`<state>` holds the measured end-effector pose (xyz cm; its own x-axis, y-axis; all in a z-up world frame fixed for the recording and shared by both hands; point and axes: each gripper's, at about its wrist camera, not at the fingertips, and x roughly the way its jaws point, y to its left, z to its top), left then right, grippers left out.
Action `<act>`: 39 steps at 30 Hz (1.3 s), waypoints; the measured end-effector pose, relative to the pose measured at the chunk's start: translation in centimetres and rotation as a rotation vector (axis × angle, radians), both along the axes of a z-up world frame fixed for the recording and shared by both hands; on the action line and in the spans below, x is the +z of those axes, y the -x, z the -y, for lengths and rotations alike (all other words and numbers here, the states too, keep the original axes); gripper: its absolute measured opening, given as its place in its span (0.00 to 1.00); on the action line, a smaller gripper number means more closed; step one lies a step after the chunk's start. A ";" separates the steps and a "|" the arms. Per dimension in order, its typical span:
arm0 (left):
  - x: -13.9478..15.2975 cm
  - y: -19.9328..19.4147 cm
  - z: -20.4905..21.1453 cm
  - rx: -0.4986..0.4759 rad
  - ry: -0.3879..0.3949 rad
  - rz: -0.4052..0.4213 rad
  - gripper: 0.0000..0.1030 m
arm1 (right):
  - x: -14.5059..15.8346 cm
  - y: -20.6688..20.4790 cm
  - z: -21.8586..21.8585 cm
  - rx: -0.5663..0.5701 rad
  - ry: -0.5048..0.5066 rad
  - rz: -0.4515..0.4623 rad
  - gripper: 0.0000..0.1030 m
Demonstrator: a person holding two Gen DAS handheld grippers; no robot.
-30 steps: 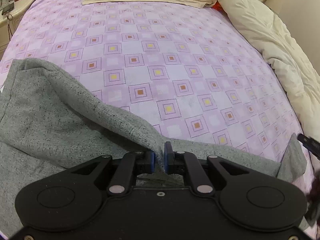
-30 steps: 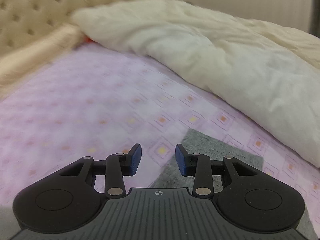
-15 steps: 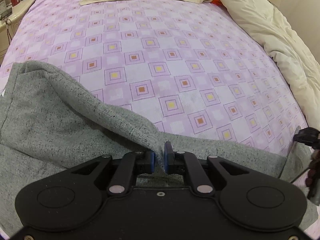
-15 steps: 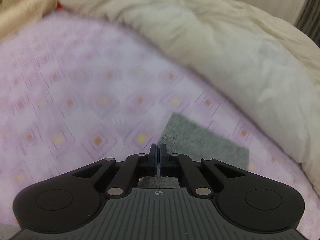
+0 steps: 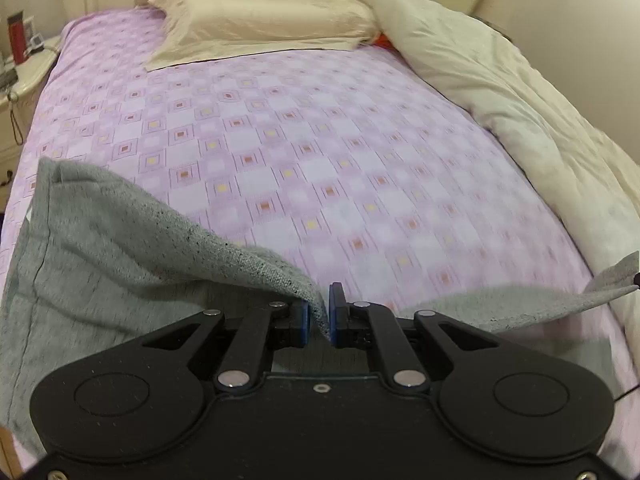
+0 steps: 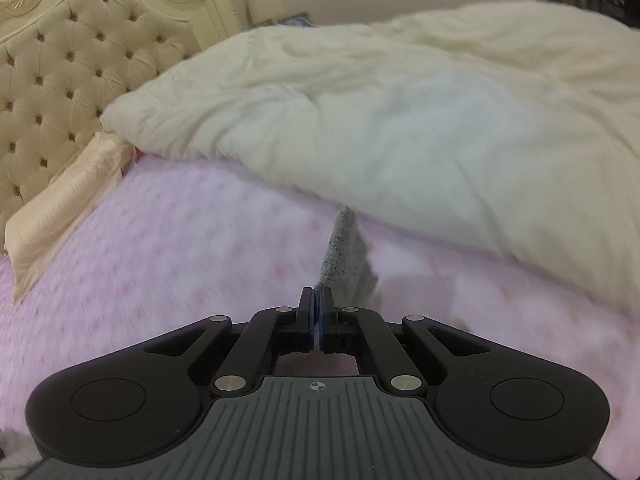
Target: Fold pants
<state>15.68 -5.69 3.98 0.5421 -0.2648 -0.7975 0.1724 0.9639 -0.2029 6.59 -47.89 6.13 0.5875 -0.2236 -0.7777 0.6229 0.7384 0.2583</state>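
Grey speckled pants (image 5: 104,256) lie over the near edge of a bed with a pink patterned sheet (image 5: 304,152). My left gripper (image 5: 319,314) is shut on a raised fold of the pants. The fabric stretches to the right, where its far end (image 5: 612,280) is lifted off the sheet. My right gripper (image 6: 318,312) is shut on that end of the pants (image 6: 346,256), which sticks up past the closed fingers above the sheet (image 6: 160,240).
A cream duvet (image 5: 520,92) is bunched along the bed's right side and fills the right wrist view (image 6: 400,120). A beige pillow (image 5: 260,16) lies at the tufted headboard (image 6: 60,60). A nightstand (image 5: 16,76) with a red bottle stands at the left.
My right gripper closed on the pants' end and lifted it off the sheet. Both grippers rose, so the headboard and pillow now show. The left gripper kept its hold.
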 end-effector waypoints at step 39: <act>0.4 5.1 -1.1 -0.054 0.012 0.103 0.11 | -0.8 7.7 0.7 -0.071 0.078 0.173 0.06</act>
